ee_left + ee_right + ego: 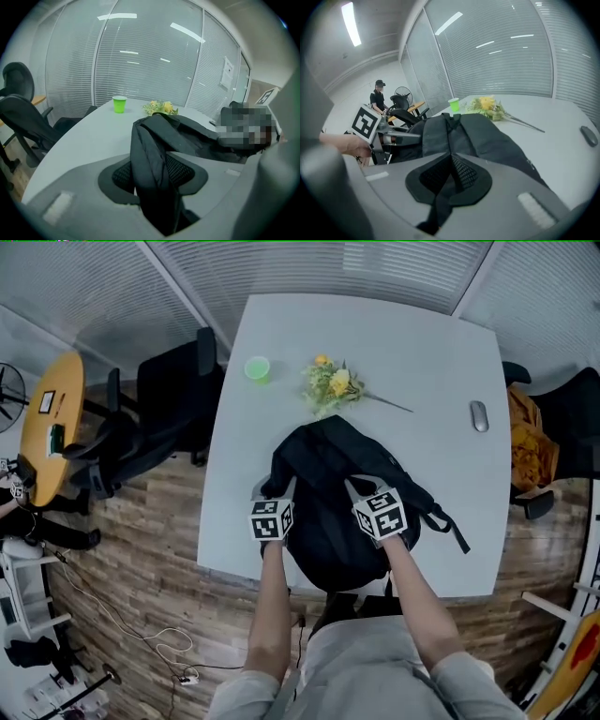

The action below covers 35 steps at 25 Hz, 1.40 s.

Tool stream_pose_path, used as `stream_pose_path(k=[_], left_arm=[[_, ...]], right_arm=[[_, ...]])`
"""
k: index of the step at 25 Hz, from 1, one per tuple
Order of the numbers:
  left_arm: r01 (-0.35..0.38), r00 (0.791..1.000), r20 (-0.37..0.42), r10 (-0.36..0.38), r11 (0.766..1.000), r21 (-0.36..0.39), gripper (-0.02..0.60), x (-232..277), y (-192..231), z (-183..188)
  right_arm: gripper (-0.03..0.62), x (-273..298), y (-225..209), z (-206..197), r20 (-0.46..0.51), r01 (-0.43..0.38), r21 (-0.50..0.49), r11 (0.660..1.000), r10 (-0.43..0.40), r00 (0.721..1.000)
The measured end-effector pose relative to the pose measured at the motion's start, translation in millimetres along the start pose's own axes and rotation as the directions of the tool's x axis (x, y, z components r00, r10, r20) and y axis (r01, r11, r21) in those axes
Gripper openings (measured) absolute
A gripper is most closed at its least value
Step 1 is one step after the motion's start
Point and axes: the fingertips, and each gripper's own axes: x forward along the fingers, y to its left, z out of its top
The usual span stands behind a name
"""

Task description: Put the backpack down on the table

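A black backpack (323, 460) lies on the white table (441, 362), its lower end hanging a little over the near edge. My left gripper (277, 488) is at its near left side. In the left gripper view a wide shoulder strap (150, 150) runs up between the jaws of the left gripper (152, 173), which stand wide apart around it. My right gripper (366, 488) is at the pack's near right. In the right gripper view the right gripper (450, 176) has its pads pinched together on a thin strap (440, 206) of the backpack (487, 136).
A green cup (257, 368), a bunch of yellow flowers (333, 385) and a grey mouse (479, 415) sit farther back on the table. Black office chairs (173, 399) stand at its left, and a chair with an orange garment (530, 442) at its right. A person (378, 96) stands far off.
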Motion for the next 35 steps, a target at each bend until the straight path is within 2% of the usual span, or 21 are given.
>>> stream_pose_path(k=[6, 13, 20, 24, 35], left_arm=[[-0.065, 0.998, 0.012, 0.065, 0.998, 0.010, 0.184, -29, 5, -2], [-0.090, 0.994, 0.070, 0.088, 0.996, 0.018, 0.184, -77, -21, 8], [-0.080, 0.990, 0.121, 0.074, 0.995, 0.050, 0.184, -126, -84, 10], [-0.062, 0.988, 0.144, 0.054, 0.997, 0.050, 0.184, -148, -121, -2], [-0.030, 0.973, 0.229, 0.032, 0.999, -0.011, 0.184, -200, -216, -23]], right_arm=[[-0.002, -35, 1, -6, 0.027, 0.020, 0.001, 1.000, -0.020, 0.999], [-0.002, -75, 14, -25, 0.057, 0.004, 0.023, 1.000, -0.005, 0.998], [-0.002, -123, 29, -39, 0.092, -0.007, 0.010, 1.000, 0.006, 0.996], [-0.002, -147, 37, -50, 0.104, -0.012, -0.003, 1.000, 0.012, 0.994], [-0.002, -206, 48, -71, 0.167, -0.026, 0.036, 0.999, 0.019, 0.986]])
